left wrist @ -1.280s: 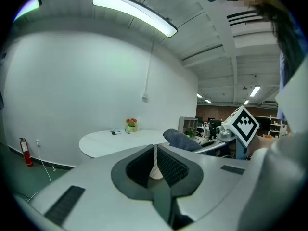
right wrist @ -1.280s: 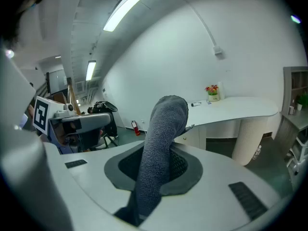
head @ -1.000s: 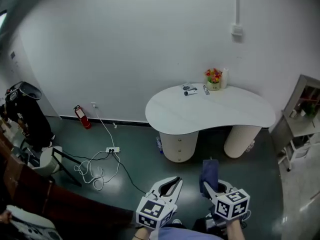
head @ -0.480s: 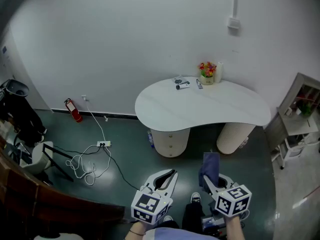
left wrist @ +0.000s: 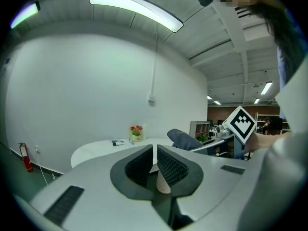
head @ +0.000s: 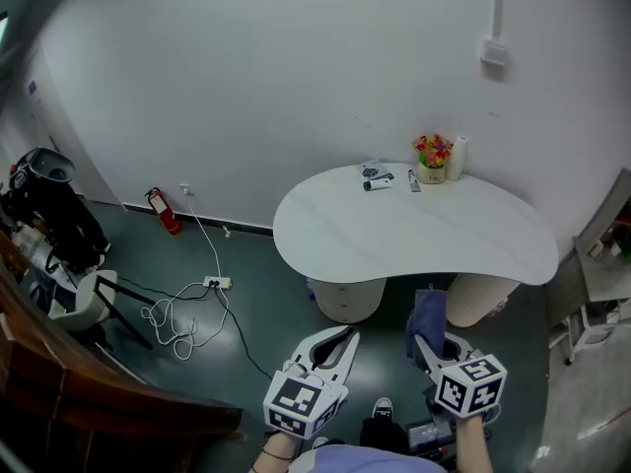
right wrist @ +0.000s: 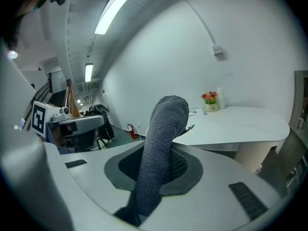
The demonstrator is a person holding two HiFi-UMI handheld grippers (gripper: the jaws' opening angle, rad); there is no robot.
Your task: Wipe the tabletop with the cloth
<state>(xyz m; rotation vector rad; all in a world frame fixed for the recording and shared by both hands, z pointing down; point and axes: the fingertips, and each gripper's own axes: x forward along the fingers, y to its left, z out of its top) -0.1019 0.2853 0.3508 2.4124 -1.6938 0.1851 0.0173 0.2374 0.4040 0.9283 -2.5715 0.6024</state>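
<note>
Cloth: a dark blue-grey cloth (right wrist: 162, 143) stood up out of the right gripper (head: 426, 351) and flopped over at its top. It was in the air above the floor, near the person and well short of the worktop (head: 424, 235).
Right fingers: the fingers (right wrist: 182, 166) were clamped on the lower part of the cloth.
Left gripper: the left gripper (head: 345, 337) was held just to the left of the right one, with its fingers (left wrist: 172, 166) drawn in to a thin slit and nothing between them.
Worktop: white and kidney-shaped, against the far wall on two round pedestals, with most of its surface bare.
Far edge: a flower pot (head: 432, 158), a white cylinder (head: 455, 157) just beside it, and a few small items (head: 376, 178) to their left.
Floor: a looped cable (head: 187, 315) lay at the near left, and a red fire extinguisher (head: 164, 212) stood by the far wall.
Stage: wiping had probably not begun, since the cloth had not reached the surface.
Risk, grip: only one end of the cloth was pinched, so dragging it flat could pull it free or bunch it up.
Risk, far edge: a long stroke toward the wall could knock over the flower pot or sweep the small items off.
Risk, footing: stepping leftward could catch the cable.
</note>
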